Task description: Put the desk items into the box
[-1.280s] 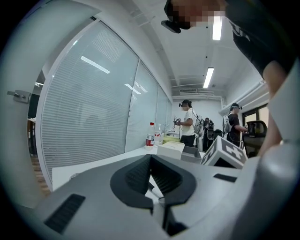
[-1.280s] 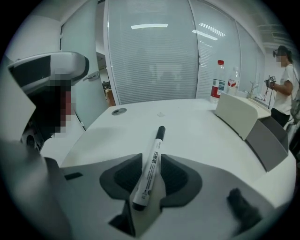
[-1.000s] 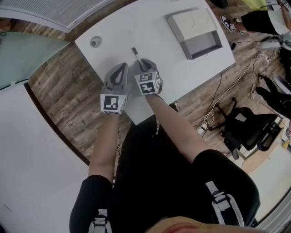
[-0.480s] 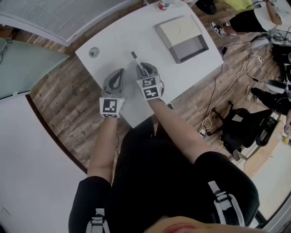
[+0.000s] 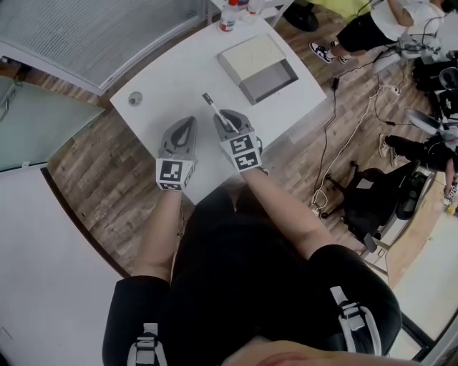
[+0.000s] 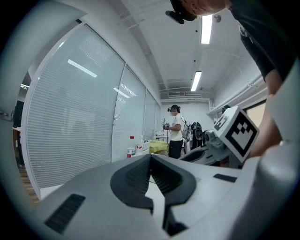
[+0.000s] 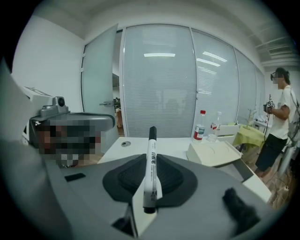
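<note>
A white marker with a black cap lies lengthwise between the jaws of my right gripper, which is shut on it; its capped end sticks out ahead. In the head view the marker points up the white table from the right gripper. The box, beige with an open grey side, sits at the table's far right; it shows as a box ahead and right. My left gripper rests beside the right one, jaws shut and empty; the left gripper shows its pads meeting.
Two bottles stand at the table's far edge, behind the box. A round cable grommet sits at the far left of the table. A person stands in the background. Chairs and cables lie on the wooden floor to the right.
The head view has pulled back and shifted, so the table and box sit further left. The right gripper with the marker looks nearer the box. Both grippers keep their grip states.
</note>
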### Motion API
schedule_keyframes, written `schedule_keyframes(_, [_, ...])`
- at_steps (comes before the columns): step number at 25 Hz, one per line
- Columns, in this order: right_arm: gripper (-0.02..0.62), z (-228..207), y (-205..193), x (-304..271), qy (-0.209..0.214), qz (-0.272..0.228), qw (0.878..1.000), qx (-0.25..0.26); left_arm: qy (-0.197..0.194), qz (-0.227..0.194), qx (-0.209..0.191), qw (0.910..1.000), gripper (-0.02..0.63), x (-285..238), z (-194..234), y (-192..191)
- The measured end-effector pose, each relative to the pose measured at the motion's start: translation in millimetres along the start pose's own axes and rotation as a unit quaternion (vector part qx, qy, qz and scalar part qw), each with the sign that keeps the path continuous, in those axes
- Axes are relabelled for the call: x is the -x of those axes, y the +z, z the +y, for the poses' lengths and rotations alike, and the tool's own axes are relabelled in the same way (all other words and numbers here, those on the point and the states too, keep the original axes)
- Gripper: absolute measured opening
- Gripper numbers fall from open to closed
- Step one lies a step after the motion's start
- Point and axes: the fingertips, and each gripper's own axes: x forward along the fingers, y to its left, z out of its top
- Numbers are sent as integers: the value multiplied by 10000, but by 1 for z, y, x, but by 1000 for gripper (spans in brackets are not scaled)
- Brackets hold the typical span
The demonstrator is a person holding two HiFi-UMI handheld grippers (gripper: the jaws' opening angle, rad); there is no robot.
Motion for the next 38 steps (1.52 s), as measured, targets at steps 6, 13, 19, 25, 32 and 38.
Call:
schedule_keyframes(6, [74,-19,21,56,236,-359,9991,54,-141,-50,-135,9998,11,-11,-48,29])
schedule_keyframes(13, [74,-66,33,116,373,-747,9962,245,-265,-74,-203,9994,11,-39,-111,51])
schedule_keyframes(19, [74,-112,25,163,461,-899,9941,390,-321,-147,-244,9991,11,-64,-165,69])
schedule_keyframes(25, [74,-159,16,196,588,-992,9921,504,-302,-214,-338,9987,11,-96,-214,79])
schedule_keyframes(32, [74,-209,6,222,837,-1096,9885,621,-112,-286,-280,9991,12,-133,-258,88])
schedule_keyframes(38, [74,-235,1,235,1060,-1170,9848,719,-34,-305,-251,9992,11,-154,-287,92])
